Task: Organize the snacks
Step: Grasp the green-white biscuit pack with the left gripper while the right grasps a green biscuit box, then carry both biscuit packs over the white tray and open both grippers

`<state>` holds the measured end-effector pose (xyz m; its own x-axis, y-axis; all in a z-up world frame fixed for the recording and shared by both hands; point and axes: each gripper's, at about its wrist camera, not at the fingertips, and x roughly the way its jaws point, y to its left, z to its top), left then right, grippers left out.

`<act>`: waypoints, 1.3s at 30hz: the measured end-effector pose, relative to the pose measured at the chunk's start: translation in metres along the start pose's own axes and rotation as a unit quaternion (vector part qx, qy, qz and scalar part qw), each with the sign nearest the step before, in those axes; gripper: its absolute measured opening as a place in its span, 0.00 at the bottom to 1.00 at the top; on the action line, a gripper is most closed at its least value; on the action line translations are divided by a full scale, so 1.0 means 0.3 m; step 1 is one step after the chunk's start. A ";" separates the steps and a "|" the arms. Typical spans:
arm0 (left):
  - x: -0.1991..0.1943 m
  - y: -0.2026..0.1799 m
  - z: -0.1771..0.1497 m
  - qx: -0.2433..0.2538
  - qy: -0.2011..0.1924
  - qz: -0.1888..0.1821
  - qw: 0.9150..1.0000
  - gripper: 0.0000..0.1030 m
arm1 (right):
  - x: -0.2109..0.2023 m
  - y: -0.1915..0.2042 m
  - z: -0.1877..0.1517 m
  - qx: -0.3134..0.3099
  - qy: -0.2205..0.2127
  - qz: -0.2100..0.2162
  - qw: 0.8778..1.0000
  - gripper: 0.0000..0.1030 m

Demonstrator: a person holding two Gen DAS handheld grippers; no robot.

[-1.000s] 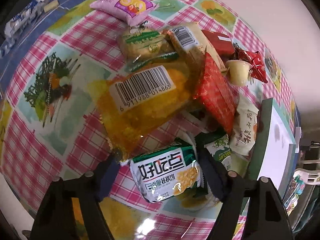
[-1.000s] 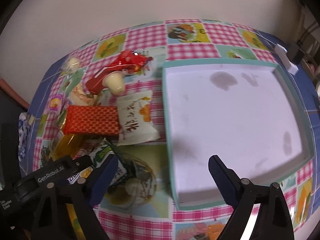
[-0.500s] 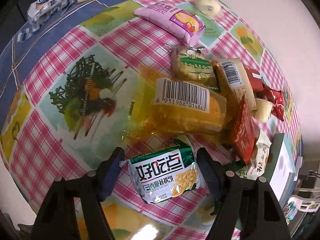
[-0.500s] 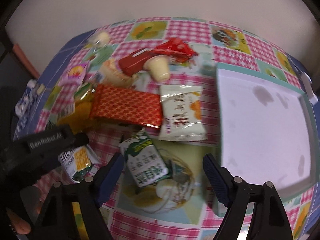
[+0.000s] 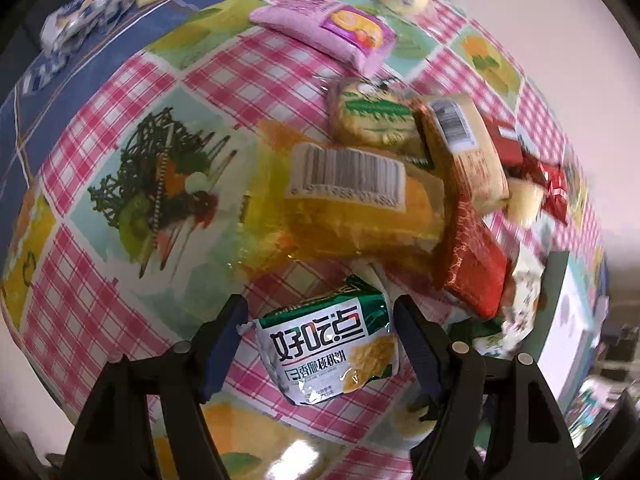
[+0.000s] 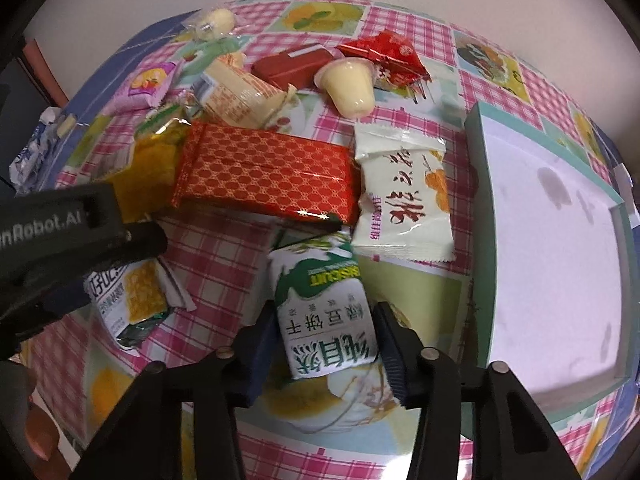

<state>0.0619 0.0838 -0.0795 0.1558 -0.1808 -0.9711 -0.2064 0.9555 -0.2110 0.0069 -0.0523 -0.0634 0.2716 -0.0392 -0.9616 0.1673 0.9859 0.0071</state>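
Note:
My left gripper [image 5: 320, 320] is shut on a green-and-white walnut cookie packet [image 5: 332, 350], held just above the checked tablecloth; the packet also shows in the right wrist view [image 6: 128, 296] under the left gripper's black body. My right gripper [image 6: 322, 320] straddles a green-and-white mung bean biscuit packet [image 6: 324, 312] lying on the cloth; its fingers are close on both sides, contact unclear. An empty teal-rimmed white tray [image 6: 548, 240] sits to the right.
A snack pile lies beyond: a red patterned packet [image 6: 268, 172], a white packet [image 6: 404, 200], a yellow barcode bag [image 5: 352, 200], a pudding cup [image 6: 350, 84], a pink packet [image 5: 332, 32], red wrappers [image 6: 384, 54]. The wall is behind the table.
The right gripper swung left from over the tray to the mung bean packet and narrowed around it. The left gripper lifted the cookie packet slightly and pulled back.

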 end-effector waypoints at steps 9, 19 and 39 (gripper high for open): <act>0.006 -0.056 -0.002 0.043 -0.001 0.008 0.999 0.61 | 0.009 -0.056 0.011 0.024 0.008 -0.007 1.000 0.41; -0.074 -0.056 -0.004 0.040 -0.021 -0.014 0.999 0.57 | -0.081 -0.089 0.026 0.039 -0.024 0.009 0.999 0.41; -0.158 -0.457 -0.160 0.200 -0.071 -0.074 0.974 0.57 | -0.136 -0.624 -0.044 0.266 -0.021 -0.058 0.962 0.41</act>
<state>0.0365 -0.0499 -0.0099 0.2923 -0.3171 -0.9022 0.2168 0.9408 -0.2605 -0.0479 -0.2330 -0.0291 0.2581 -0.1611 -0.9526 0.6573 0.7519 0.0509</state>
